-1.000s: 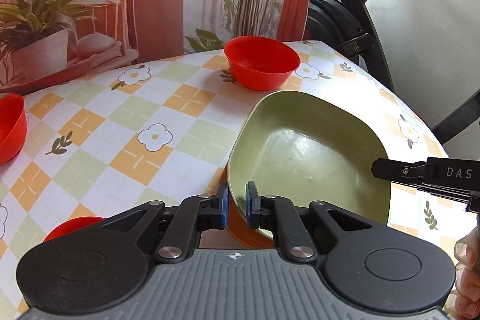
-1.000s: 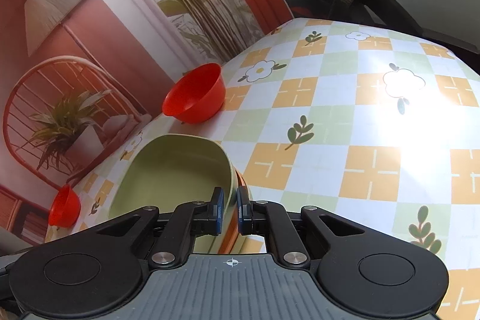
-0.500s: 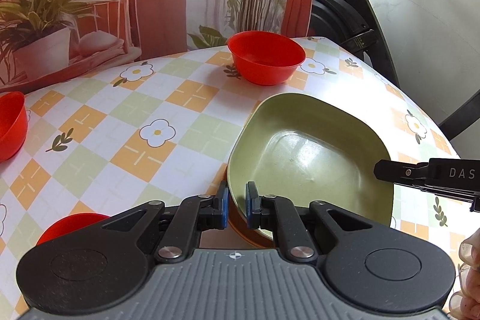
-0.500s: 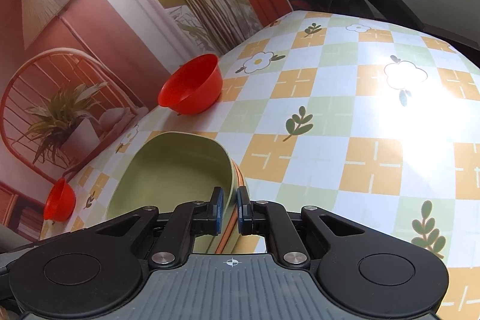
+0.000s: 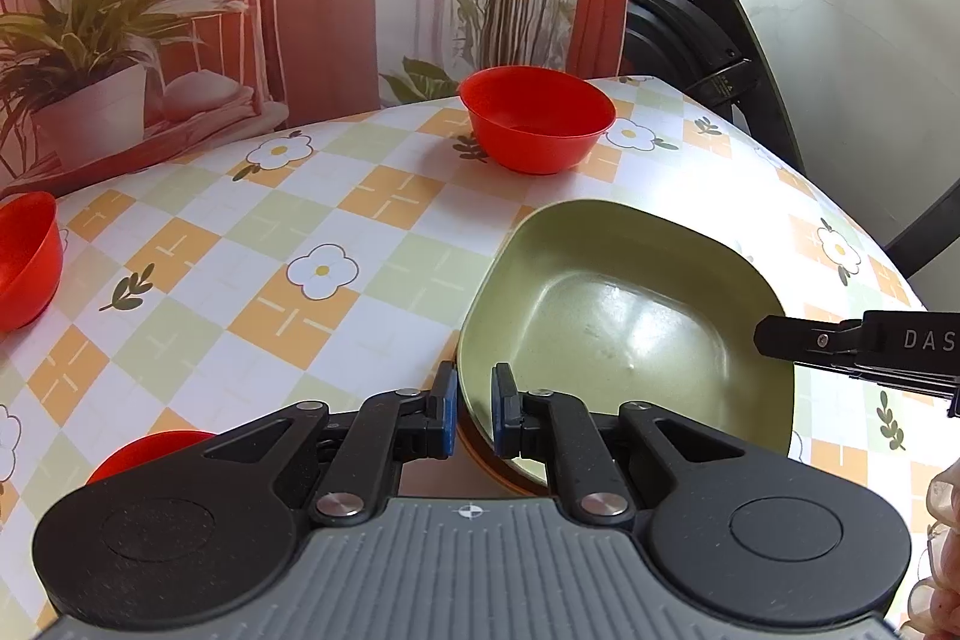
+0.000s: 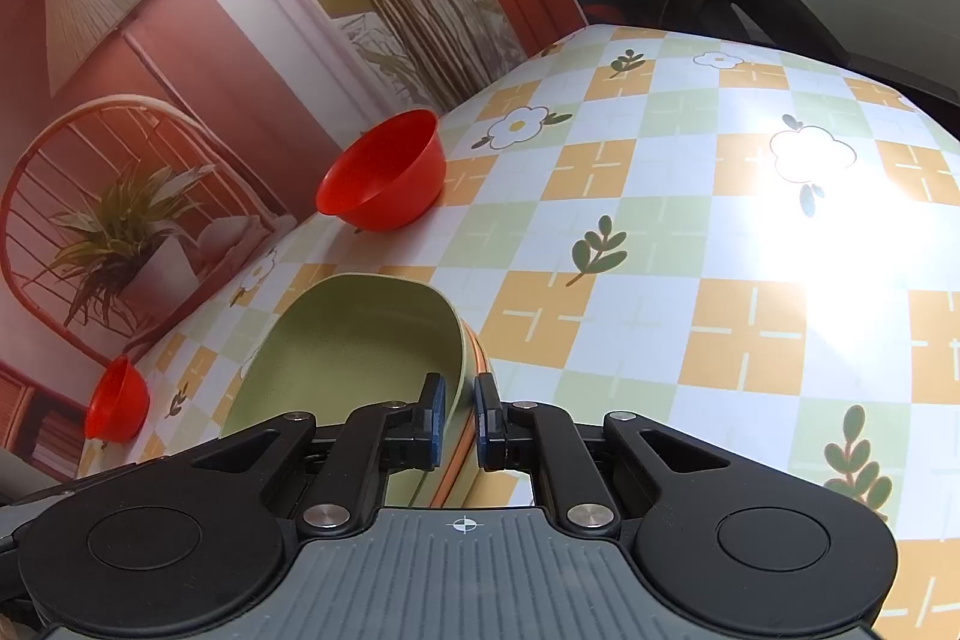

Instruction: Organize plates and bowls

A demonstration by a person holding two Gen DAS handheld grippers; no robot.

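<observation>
Three red bowls (image 5: 540, 118) (image 5: 24, 259) (image 5: 150, 454), one green plate (image 5: 624, 322), two grippers (image 5: 474, 415) (image 6: 459, 421).

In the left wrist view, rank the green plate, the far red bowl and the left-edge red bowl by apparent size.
1. Green plate, though nearest the camera.
2. Far red bowl.
3. Left-edge red bowl, partly cut off, so its place is unsure.

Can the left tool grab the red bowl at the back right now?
Probably not yet. The left tool is shut on the rim of the green plate, which the right tool also grips. The red bowl stands beyond it with bare table between, so the plate must go down first.
</observation>
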